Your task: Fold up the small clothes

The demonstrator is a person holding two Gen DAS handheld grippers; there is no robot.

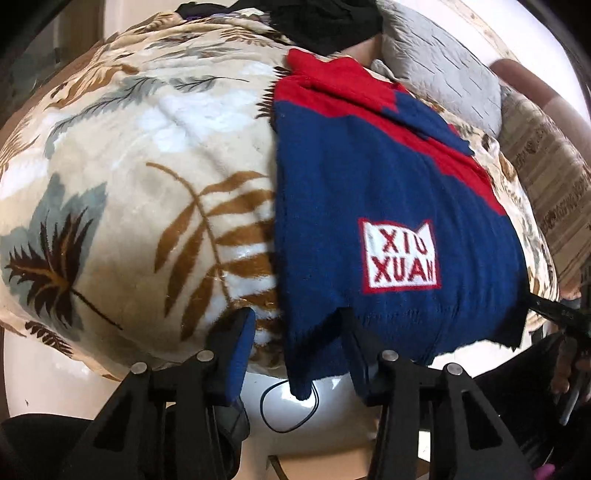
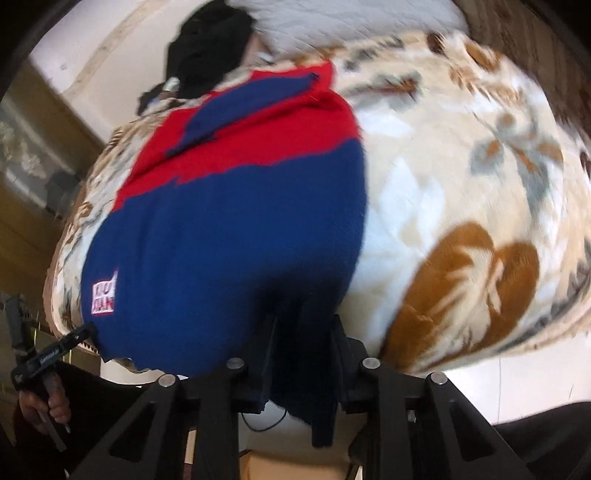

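Observation:
A blue and red knit sweater [image 1: 369, 177] with a white "XIU XUAN" patch [image 1: 400, 254] lies flat on a leaf-print blanket [image 1: 147, 147]. My left gripper [image 1: 295, 319] stands at the near hem. One corner of the hem hangs between its fingers, and a gap shows beside the left finger [image 1: 240, 347], so it is open. In the right wrist view the sweater [image 2: 221, 240] fills the middle, and my right gripper [image 2: 304, 323] is shut on the dark near hem. The other gripper [image 2: 37, 362], held by a hand, shows at the lower left there.
A grey quilted pillow [image 1: 443, 62] and a heap of black clothing [image 1: 325, 22] lie beyond the sweater's collar. Brown striped fabric [image 1: 546, 192] runs along the right. A black cable [image 1: 288, 410] loops on the white surface below the blanket's near edge.

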